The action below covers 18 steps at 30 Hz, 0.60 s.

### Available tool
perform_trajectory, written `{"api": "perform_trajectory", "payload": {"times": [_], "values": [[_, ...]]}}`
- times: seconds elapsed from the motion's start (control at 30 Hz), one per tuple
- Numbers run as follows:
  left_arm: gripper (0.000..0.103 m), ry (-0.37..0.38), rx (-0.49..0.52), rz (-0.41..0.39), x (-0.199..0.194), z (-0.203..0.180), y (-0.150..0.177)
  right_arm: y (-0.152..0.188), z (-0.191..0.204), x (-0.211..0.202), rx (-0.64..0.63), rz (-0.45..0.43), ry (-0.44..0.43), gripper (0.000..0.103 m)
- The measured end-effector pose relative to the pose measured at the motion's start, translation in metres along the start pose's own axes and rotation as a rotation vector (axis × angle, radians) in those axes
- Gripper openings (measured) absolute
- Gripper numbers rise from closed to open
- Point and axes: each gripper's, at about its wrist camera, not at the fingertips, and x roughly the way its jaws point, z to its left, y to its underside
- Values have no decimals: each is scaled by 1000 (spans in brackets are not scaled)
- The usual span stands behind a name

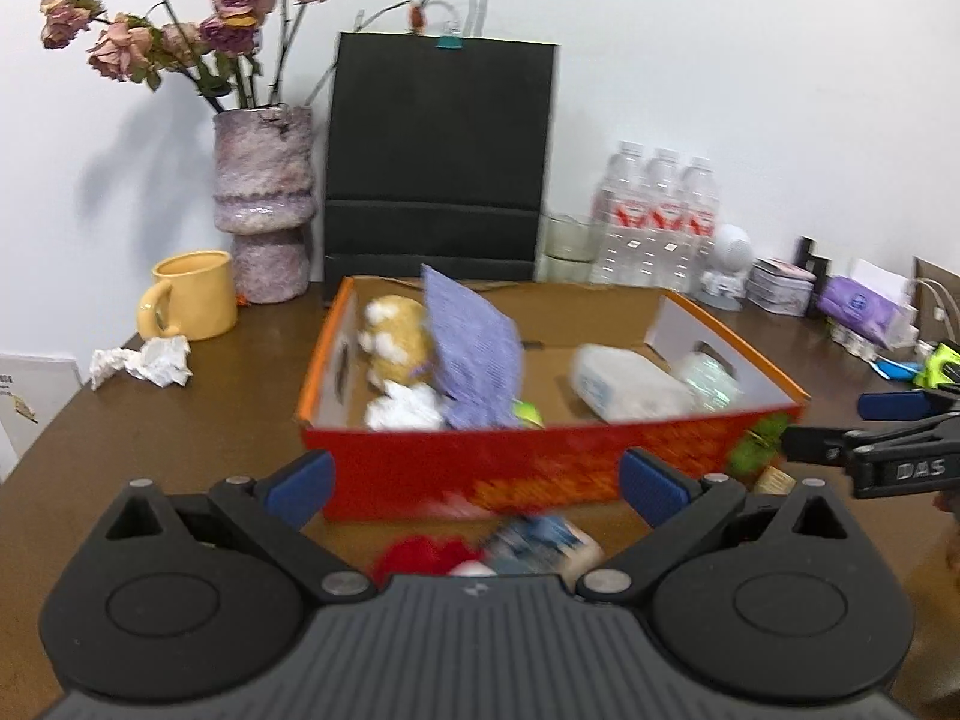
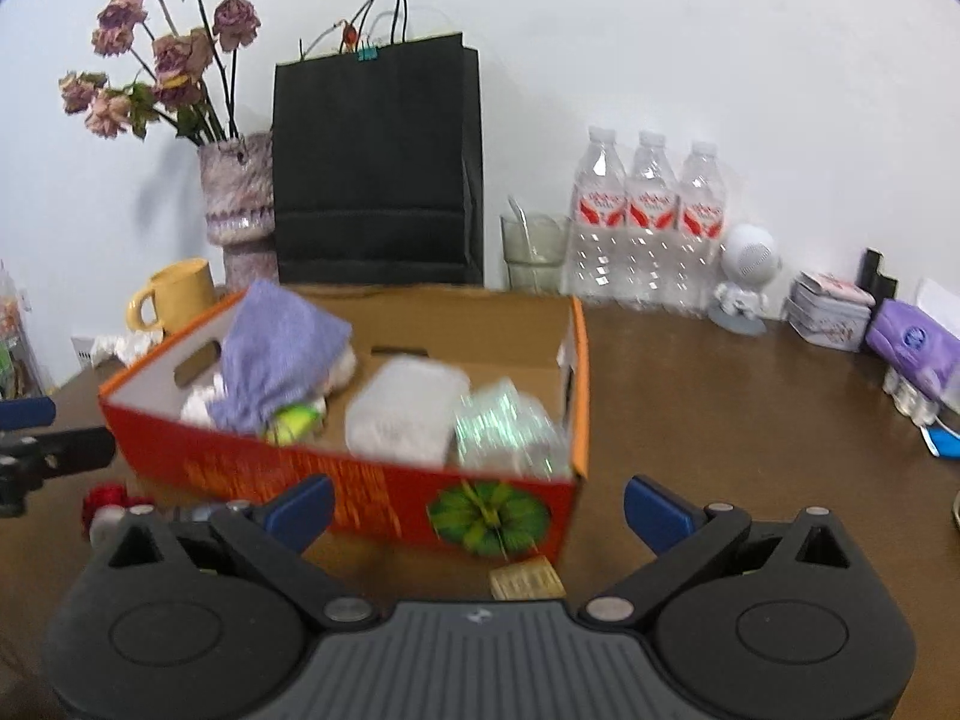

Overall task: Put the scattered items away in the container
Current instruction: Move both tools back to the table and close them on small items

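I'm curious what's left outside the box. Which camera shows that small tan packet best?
The right wrist view: the tan packet lies in plain sight before the box. In the left wrist view only a blurred sliver shows by the right gripper.

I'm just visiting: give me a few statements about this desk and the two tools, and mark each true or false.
1. The purple cloth is in the orange box. True.
2. The yellow mug is inside the box. False: it stands on the table, left of the box.
3. The left tool grips a bottle. False: it is open and empty.
4. Three water bottles stand by the wall. True.
5. The right tool is open. True.
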Motion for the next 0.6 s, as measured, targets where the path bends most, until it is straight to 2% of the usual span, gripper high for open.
{"api": "perform_trajectory", "payload": {"times": [0.13, 0.23, 0.37, 0.43, 0.6], "values": [[103, 38, 14, 21, -8, -25, 15, 23, -5, -8, -14, 37, 21, 103], [98, 68, 32, 56, -6, -47, 26, 36, -7, -10, -29, 59, 28, 103], [83, 77, 31, 104, 4, -71, 38, 48, -11, -8, -34, 93, 28, 100], [80, 82, 13, 137, 13, -78, 43, 51, -12, -6, -34, 105, 22, 98], [59, 76, -20, 185, 29, -88, 48, 54, -13, 1, -30, 122, 20, 91]]}}
